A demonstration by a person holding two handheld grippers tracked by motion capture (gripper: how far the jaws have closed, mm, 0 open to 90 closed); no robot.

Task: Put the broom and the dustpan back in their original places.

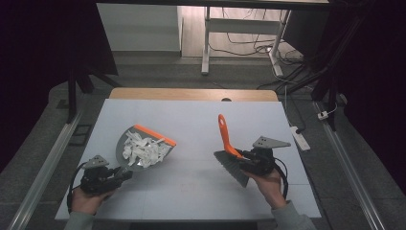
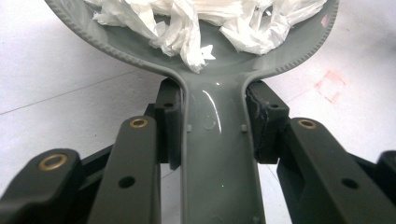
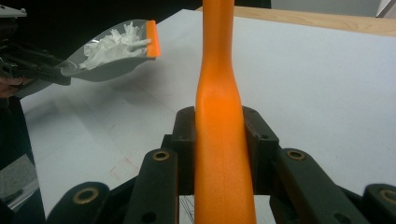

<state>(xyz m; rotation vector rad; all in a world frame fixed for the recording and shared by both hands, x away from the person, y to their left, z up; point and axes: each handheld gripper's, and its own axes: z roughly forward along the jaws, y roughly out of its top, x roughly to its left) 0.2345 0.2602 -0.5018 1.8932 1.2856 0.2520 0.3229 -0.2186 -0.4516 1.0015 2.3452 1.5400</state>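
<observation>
Two cleaning tools are held above the pale grey table (image 1: pixel 191 124), one in each pair of tongs. The grey plastic dustpan with an orange front lip (image 1: pixel 125 143) sits at the left of the high view, its pan loaded with crumpled white paper scraps (image 1: pixel 143 149); in the right gripper view it appears lifted clear of the table, casting a shadow below. The left tongs (image 1: pixel 125 175) are clamped on its narrow grey handle, a pad pressed against each side, as seen in the left gripper view. The orange-handled hand brush with dark grey bristles (image 1: pixel 229 152) stands well apart, at the right, handle tip pointing away from the person and bristles toward them. The right tongs (image 1: pixel 241 155) are clamped on the orange handle just above the bristles.
</observation>
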